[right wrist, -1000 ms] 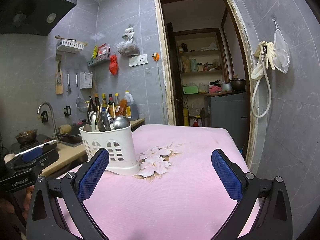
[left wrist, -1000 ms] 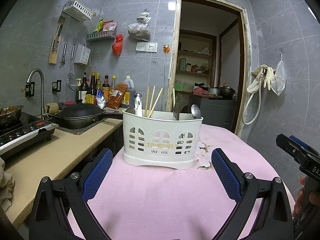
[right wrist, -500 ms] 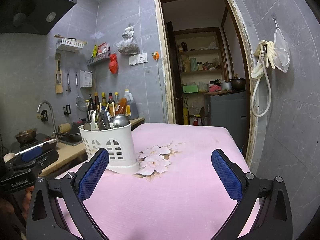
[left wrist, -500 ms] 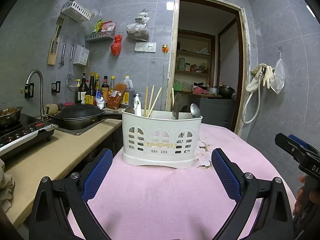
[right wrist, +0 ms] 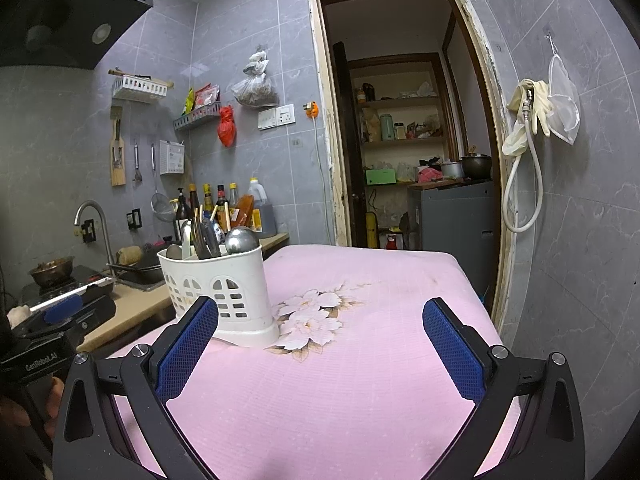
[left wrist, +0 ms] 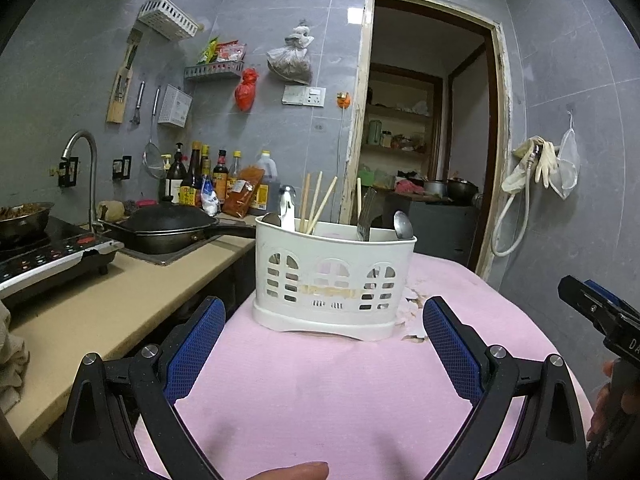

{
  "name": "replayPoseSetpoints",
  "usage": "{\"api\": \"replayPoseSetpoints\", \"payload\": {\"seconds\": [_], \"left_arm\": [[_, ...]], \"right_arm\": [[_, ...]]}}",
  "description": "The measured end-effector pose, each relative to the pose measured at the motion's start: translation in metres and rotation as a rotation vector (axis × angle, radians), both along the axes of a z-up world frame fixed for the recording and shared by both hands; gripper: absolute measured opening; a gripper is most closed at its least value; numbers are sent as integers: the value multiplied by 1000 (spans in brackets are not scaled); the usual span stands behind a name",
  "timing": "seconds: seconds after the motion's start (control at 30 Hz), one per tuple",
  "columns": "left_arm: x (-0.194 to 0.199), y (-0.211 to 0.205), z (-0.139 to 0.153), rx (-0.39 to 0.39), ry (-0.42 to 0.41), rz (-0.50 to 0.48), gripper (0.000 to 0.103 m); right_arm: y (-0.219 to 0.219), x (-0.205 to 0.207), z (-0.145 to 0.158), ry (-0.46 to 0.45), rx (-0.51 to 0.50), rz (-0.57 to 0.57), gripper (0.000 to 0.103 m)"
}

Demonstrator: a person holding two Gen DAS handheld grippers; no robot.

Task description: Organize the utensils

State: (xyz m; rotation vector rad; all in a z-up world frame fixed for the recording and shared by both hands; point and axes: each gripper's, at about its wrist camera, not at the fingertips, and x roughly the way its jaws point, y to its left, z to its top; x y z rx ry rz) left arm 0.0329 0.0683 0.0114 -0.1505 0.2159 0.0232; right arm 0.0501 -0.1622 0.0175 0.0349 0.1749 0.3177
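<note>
**Both grippers wait open in front of a filled caddy**

A white plastic caddy (left wrist: 334, 280) stands upright on the pink tablecloth (left wrist: 320, 392), near the table's left edge beside the kitchen counter (left wrist: 120, 304). It seems to have 3 arched sections across its front, and the utensils appear sorted among them: a metal ladle or spoon (left wrist: 286, 208) and a bundle of chopsticks (left wrist: 316, 204) toward the left, a dark flat utensil (left wrist: 366, 214) and a spoon (left wrist: 403, 225) toward the right. Standing them handle-down or bowl-up keeps each one easy to pick out from above.

The left gripper (left wrist: 320, 356) is held low over the cloth, facing the caddy squarely, its blue pads spread wide and nothing between them. The right gripper (right wrist: 320, 352) is likewise spread and empty, aimed further right across the bare cloth with its flower print (right wrist: 316, 316), with the caddy (right wrist: 222, 292) off to its left.

No loose utensil shows on the cloth in either view. My judgement is that the sorting is finished or nearly so, and the grippers are kept clear of the caddy so as not to knock it.
</note>
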Motion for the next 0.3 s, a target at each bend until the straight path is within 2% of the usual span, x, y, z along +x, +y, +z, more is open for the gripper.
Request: {"api": "replayPoseSetpoints", "payload": {"seconds": [0.3], "left_arm": [[4,3,-1,-2,23,9,97]], "right_arm": [[2,-2,-8,5,-5,4,103]]}}
